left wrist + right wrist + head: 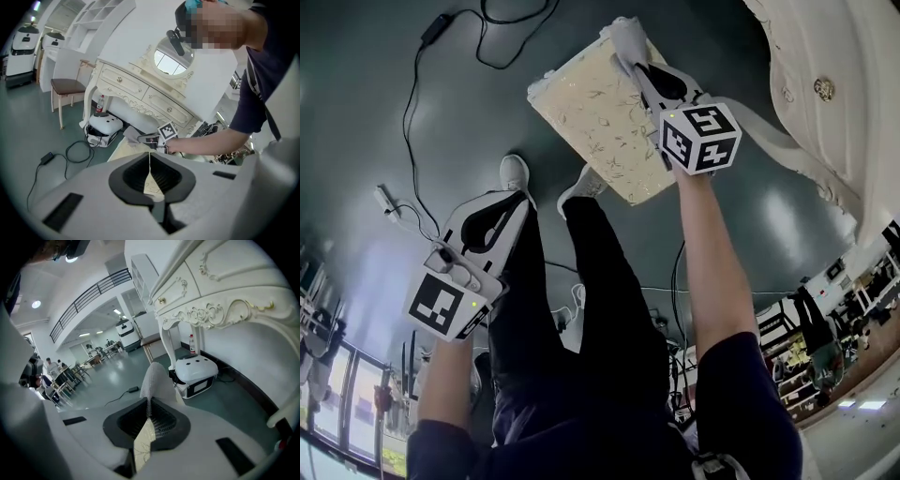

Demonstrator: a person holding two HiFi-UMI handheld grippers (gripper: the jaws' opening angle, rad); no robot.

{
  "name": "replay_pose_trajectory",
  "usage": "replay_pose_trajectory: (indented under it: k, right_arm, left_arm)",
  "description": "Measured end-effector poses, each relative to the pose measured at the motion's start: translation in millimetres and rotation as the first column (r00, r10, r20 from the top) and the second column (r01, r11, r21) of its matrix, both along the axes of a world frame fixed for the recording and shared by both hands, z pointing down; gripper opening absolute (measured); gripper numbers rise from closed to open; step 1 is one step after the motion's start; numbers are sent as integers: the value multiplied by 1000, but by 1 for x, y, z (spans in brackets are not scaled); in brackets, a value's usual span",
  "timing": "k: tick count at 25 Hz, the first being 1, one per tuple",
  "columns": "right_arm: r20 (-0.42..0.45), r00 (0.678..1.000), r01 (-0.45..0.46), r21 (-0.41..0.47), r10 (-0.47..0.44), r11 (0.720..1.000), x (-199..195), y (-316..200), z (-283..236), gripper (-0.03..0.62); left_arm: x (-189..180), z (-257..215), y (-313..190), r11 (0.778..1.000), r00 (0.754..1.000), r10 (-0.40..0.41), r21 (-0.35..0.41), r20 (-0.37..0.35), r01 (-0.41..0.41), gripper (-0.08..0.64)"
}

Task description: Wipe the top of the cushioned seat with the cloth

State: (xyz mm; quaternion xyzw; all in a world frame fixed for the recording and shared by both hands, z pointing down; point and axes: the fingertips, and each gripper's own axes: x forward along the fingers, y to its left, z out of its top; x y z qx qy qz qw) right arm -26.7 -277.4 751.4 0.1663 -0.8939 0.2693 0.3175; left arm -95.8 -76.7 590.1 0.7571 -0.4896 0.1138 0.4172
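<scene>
The cushioned seat [600, 117] is a cream pad with a leaf pattern, seen from above in the head view. My right gripper [630, 58] reaches over its far right corner, shut on a white cloth [623, 36] that rests at the seat's edge. In the right gripper view the cloth [153, 380] sticks up from the closed jaws. My left gripper [516, 199] hangs low at the left over the floor, away from the seat, shut on nothing. The left gripper view shows the right gripper [157, 138], the cloth [132, 134] and part of the seat [123, 149].
An ornate white dressing table [825, 84] stands just right of the seat. A black cable [412, 94] trails over the dark floor at the left. The person's shoes [516, 173] are by the seat's near edge. A white box-shaped machine [197, 373] sits under the dressing table.
</scene>
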Motion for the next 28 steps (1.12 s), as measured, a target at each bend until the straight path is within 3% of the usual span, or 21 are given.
replay_pose_trajectory:
  k: [13, 28]
  right_arm:
    - [-65, 989, -133, -41, 131, 990, 76, 17, 18, 31]
    - [-140, 946, -303, -68, 292, 950, 213, 66, 33, 31]
  left_arm:
    - [40, 7, -10, 991, 991, 131, -10, -35, -131, 12]
    - [129, 10, -17, 955, 953, 295, 1, -62, -296, 12]
